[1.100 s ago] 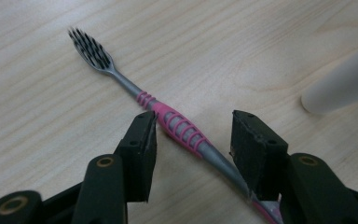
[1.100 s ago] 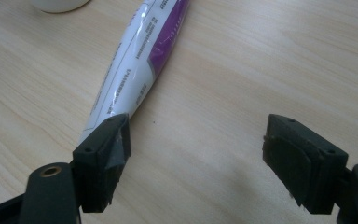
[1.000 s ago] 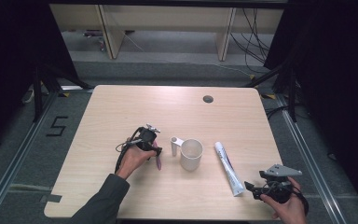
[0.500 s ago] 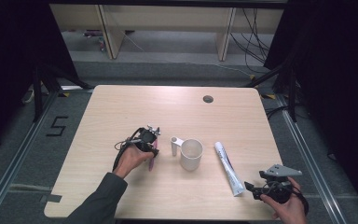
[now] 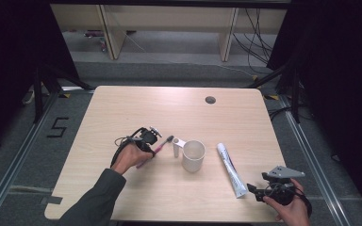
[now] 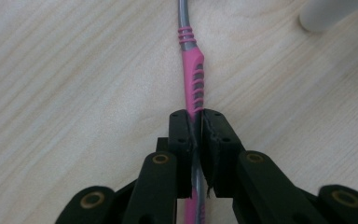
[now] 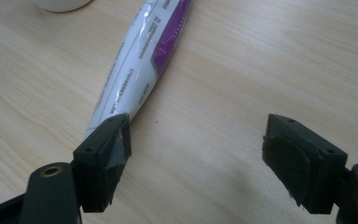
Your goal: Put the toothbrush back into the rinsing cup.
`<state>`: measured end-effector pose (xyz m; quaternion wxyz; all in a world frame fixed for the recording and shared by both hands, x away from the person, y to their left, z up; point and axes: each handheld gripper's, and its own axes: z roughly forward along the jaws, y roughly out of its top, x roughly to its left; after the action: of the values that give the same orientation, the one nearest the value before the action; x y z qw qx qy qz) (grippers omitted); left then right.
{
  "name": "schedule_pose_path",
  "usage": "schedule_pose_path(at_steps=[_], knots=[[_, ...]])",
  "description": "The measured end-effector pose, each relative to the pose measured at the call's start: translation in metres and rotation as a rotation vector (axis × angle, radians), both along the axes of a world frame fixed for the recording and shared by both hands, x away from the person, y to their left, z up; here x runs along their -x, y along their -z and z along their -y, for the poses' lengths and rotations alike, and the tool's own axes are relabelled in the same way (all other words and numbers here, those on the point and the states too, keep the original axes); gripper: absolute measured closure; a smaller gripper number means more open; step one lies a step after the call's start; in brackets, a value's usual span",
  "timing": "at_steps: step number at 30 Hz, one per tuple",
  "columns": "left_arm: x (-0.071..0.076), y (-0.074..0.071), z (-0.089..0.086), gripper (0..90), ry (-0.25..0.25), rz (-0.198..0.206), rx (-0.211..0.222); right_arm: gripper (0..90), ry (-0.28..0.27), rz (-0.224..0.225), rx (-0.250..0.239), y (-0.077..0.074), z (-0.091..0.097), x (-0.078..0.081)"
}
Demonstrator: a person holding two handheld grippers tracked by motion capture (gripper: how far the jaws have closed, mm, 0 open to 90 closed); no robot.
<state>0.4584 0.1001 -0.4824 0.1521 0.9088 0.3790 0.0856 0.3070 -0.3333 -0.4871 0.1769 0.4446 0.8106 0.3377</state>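
From the high view, the left gripper (image 5: 156, 140) sits left of centre on the table (image 5: 122, 108) with a pink toothbrush (image 5: 158, 149) running through it, head end pointing toward the white mug (image 5: 193, 156) just to its right. The mug is upright with its handle facing the brush, and a white toothpaste tube (image 5: 231, 170) lies flat on the mug's other side. The right gripper (image 5: 257, 190) waits at the near right corner, right by the tube's flat end. In the left gripper view the jaws have just been closing and now look pinched onto the toothbrush (image 6: 193, 84) handle (pink rubbery grip ahead of the pads, grey neck running off the top), and the brush looks like it's lying on the wood, not lifted yet as far as I can tell. In the right gripper view the jaws stand wide with nothing between them; the toothpaste tube (image 7: 142, 56) lies just off 1 pad, purple label up, and I can't tell if it's touching. So progress-wise I'd say it's early: the grab on the brush looks done, but lifting it and getting it to or into the mug is all left, and the tube looks untouched (probably the right hand's job).
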Motion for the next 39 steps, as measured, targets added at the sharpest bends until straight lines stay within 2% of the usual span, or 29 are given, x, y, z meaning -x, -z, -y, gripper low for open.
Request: schedule_pose_path(at_steps=[6, 7, 10, 12, 13, 16, 18, 19, 20, 21, 22, 27, 30, 33, 34, 36, 39], knots=[[-0.004, -0.002, 0.005, 82.2, 0.023, -0.055, -0.054, 24.4, -0.009, 0.014, 0.007, 0.001, 0.0, -0.001], [-0.004, -0.002, 0.006, 82.3, 0.013, -0.056, -0.049, 24.4, -0.01, 0.014, 0.008, 0.001, 0.0, -0.001], [-0.007, -0.003, 0.007, 82.4, 0.022, -0.083, -0.073, 24.4, -0.009, 0.014, 0.007, 0.001, 0.0, 0.0], [-0.009, -0.003, 0.009, 82.5, 0.022, -0.086, -0.08, 24.4, -0.015, 0.006, -0.004, 0.001, -0.001, -0.001], [-0.01, -0.004, 0.009, 82.6, 0.032, -0.106, -0.096, 24.4, -0.015, 0.003, 0.002, 0.002, 0.0, -0.001], [-0.013, -0.005, 0.012, 82.7, 0.041, -0.133, -0.122, 24.4, -0.005, 0.005, 0.006, 0.001, -0.001, 0.0], [-0.014, -0.004, 0.014, 82.9, 0.047, -0.137, -0.13, 24.4, -0.007, 0.006, 0.01, 0.001, -0.001, 0.0], [-0.013, -0.004, 0.015, 82.9, 0.029, -0.147, -0.124, 24.4, -0.007, 0.005, 0.008, 0.001, -0.001, 0.0], [-0.013, -0.004, 0.015, 83.0, 0.032, -0.147, -0.127, 24.4, -0.003, 0.002, 0.015, 0.0, 0.0, 0.0], [-0.014, -0.005, 0.015, 83.0, 0.058, -0.139, -0.14, 24.4, -0.01, 0.0, 0.009, 0.001, 0.0, 0.0], [-0.014, -0.004, 0.016, 83.1, 0.063, -0.134, -0.143, 24.4, -0.022, 0.009, 0.009, 0.001, 0.0, -0.001], [-0.013, -0.005, 0.017, 83.4, 0.091, -0.15, -0.167, 24.5, -0.005, 0.006, 0.003, 0.001, -0.001, 0.0], [-0.014, -0.005, 0.015, 83.4, 0.112, -0.137, -0.175, 24.5, -0.007, 0.005, 0.008, 0.0, 0.0, 0.0], [-0.013, -0.005, 0.014, 83.5, 0.104, -0.129, -0.157, 24.5, -0.015, 0.007, 0.003, 0.001, 0.0, -0.001], [-0.013, -0.006, 0.013, 83.5, 0.114, -0.123, -0.164, 24.5, -0.01, 0.013, 0.018, 0.0, 0.001, 0.0], [-0.012, -0.006, 0.011, 83.6, 0.108, -0.108, -0.144, 24.6, -0.011, 0.006, 0.001, 0.001, 0.0, 0.0], [-0.012, -0.011, 0.009, 83.6, 0.106, -0.089, -0.124, 24.6, -0.006, 0.011, 0.014, 0.0, 0.001, 0.0]])
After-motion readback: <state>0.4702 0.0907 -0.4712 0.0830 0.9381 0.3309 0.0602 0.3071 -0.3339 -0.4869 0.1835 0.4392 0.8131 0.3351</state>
